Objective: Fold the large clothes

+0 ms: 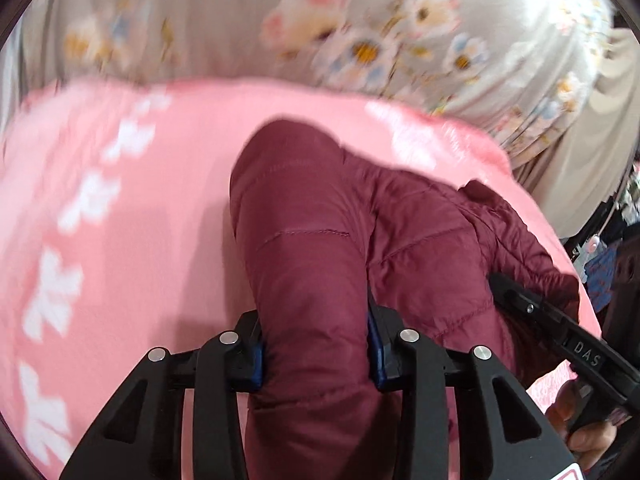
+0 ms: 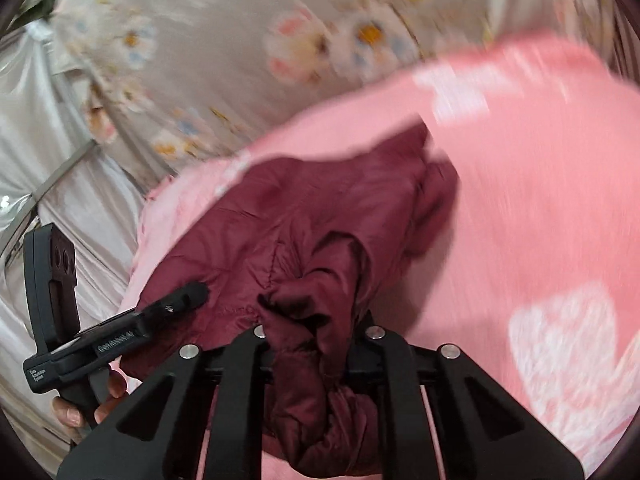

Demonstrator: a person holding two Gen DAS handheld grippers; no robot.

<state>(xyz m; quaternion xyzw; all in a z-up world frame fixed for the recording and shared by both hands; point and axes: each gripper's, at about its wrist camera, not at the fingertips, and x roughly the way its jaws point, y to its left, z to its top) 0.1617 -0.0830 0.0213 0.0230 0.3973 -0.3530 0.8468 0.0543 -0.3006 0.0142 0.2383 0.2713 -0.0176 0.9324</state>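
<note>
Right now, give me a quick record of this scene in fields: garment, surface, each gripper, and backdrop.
garment: maroon quilted jacket, bunched, partly lifted
surface: pink blanket with white shapes
left gripper: shut on a padded fold of the jacket
right gripper: shut on a gathered edge of the jacket
backdrop: grey floral fabric behind the blanket
image quality: motion blur in both views

We are in a home bedroom: a pink fleece blanket (image 1: 132,200) with white motifs covers a bed, a grey floral-print sheet (image 1: 248,12) lies bunched behind it, and pale draped fabric (image 2: 52,152) hangs at the bedside.
</note>
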